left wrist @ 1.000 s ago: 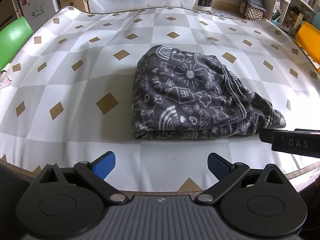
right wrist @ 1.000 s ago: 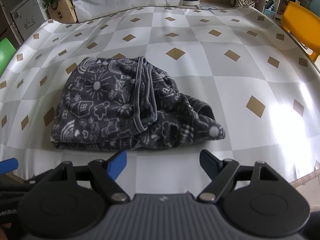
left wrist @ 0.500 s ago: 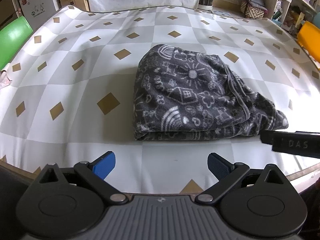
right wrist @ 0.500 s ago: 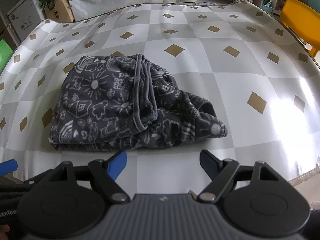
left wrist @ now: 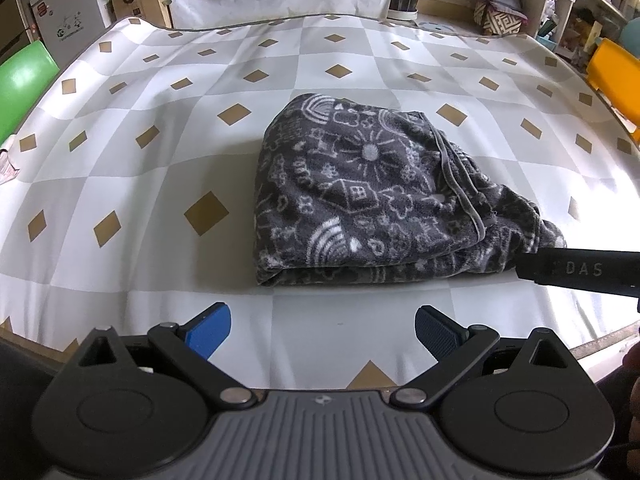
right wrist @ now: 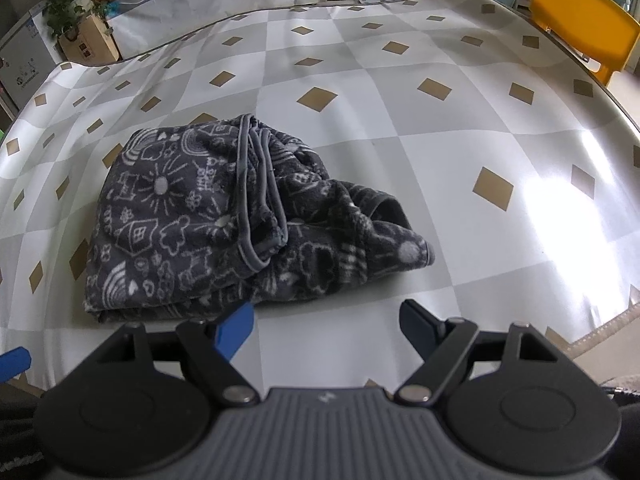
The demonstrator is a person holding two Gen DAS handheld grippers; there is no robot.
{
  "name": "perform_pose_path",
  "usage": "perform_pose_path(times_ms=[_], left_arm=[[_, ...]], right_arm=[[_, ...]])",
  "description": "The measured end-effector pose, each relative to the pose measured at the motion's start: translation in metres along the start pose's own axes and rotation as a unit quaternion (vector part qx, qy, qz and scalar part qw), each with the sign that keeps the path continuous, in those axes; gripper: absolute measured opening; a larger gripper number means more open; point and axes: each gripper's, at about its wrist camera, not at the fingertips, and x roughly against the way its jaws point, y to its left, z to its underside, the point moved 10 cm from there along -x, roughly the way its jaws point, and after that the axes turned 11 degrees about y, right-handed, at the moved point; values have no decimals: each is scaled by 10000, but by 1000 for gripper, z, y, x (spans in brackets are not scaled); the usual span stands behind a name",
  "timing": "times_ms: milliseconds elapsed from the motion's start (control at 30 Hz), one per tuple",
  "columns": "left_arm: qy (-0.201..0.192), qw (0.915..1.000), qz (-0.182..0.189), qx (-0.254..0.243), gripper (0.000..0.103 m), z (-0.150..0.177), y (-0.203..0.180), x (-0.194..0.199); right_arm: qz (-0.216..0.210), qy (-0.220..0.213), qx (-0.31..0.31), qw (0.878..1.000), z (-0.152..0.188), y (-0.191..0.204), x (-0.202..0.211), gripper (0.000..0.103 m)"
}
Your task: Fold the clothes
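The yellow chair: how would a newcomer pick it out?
Start at the big table with its grey-and-white diamond cloth. Follow its right edge to the far corner: the yellow chair stands just beyond it. Bright yellow plastic sets it apart.

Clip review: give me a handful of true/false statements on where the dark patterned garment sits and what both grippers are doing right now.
1. The grey patterned fleece garment lies folded in a bundle on the checked tablecloth. True.
2. The left gripper is clamped on the garment. False: it is open, short of the cloth, holding nothing.
3. The right gripper is open. True.
4. A yellow chair stands beyond the table edge. True.
5. The garment is spread out flat in one layer. False: layers are stacked, with a piped hem doubled on top.
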Motion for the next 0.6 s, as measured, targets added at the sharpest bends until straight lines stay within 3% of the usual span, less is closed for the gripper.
perform_pose_path(times_ms=[600], left_arm=[[-81,10000,-11,-29,99,-1,-5,9]], right_arm=[[-25,-15,19,10000,0,1,1,79]])
